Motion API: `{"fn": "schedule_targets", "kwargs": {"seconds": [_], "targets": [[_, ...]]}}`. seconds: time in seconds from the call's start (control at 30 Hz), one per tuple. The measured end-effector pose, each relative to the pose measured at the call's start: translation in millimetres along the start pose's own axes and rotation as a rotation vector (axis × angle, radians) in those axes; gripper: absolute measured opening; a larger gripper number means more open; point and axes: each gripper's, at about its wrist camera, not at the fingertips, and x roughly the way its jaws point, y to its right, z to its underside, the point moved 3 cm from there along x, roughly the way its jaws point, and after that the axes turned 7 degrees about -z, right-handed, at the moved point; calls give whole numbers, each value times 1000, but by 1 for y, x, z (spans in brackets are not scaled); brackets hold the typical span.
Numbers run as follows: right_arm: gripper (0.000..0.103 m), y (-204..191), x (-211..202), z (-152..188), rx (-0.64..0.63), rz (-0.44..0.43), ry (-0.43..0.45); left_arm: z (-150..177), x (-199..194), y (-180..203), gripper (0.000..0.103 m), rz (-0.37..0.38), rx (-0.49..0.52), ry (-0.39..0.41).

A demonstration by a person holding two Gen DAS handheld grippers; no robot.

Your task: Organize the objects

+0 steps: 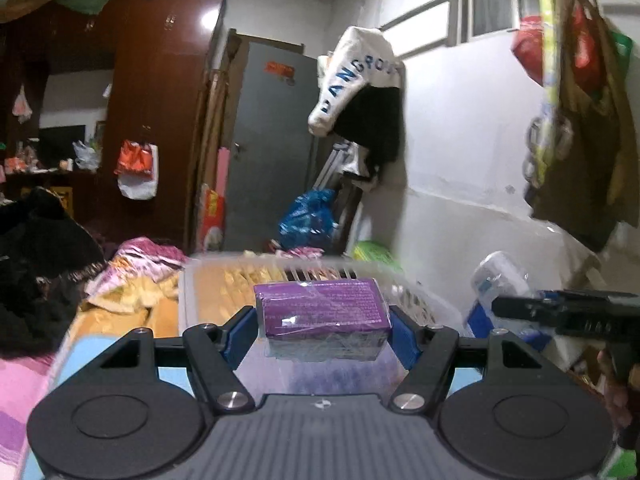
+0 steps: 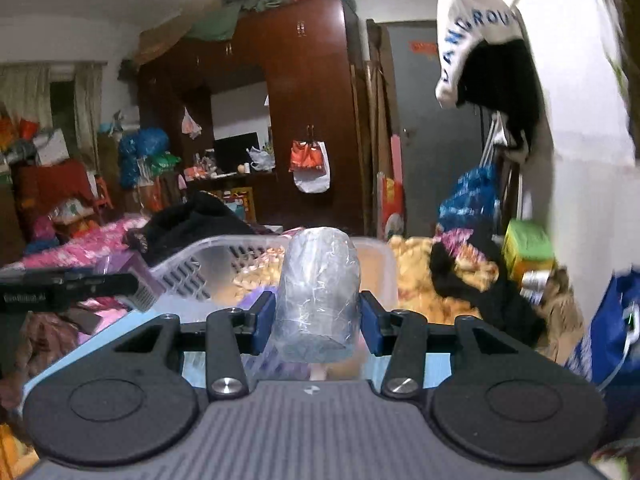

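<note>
Left hand-held gripper (image 1: 323, 330) clamps purple box (image 1: 323, 312) sideways across its short width, carried level. White basket (image 1: 404, 294) at 12 o'clock, likely drop target. Right hand-held gripper (image 2: 318, 322) squeezes wrapped cylinder (image 2: 318, 300) upright, same heading.

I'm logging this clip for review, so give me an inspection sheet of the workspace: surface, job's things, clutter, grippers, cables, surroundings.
Surface: a bed with pink and yellow bedding; a light-blue surface lies under both grippers.
Job's things: purple box, plastic-wrapped; grey wrapped cylinder; white slotted basket just ahead of both, with nothing visibly inside.
Clutter: black clothing heaped on the bed; blue plastic bag by the door.
Grippers: left gripper jaws shut on the purple box; right gripper jaws shut on the cylinder, both held up off the surface.
Cables: nothing seen.
Surroundings: dark wooden wardrobe, grey door, white and black garments hanging on the wall.
</note>
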Motion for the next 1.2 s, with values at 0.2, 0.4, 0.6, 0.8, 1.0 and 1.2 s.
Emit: {"fn": "schedule_targets", "kwargs": {"seconds": [0.2, 0.4, 0.6, 0.8, 1.0, 1.2], "targets": [[48, 10, 71, -25, -25, 111, -98, -28, 65, -9, 72, -112, 21, -122], [48, 33, 115, -16, 40, 139, -180, -14, 100, -22, 72, -141, 48, -210], [83, 29, 117, -9, 29, 110, -189, -11, 101, -27, 81, -149, 55, -189], [103, 21, 58, -4, 59, 77, -48, -2, 55, -22, 101, -62, 36, -89], [103, -6, -16, 73, 111, -72, -23, 63, -6, -24, 101, 79, 95, -62], [103, -51, -29, 149, 92, -219, -52, 135, -27, -40, 100, 214, 234, -145]]}}
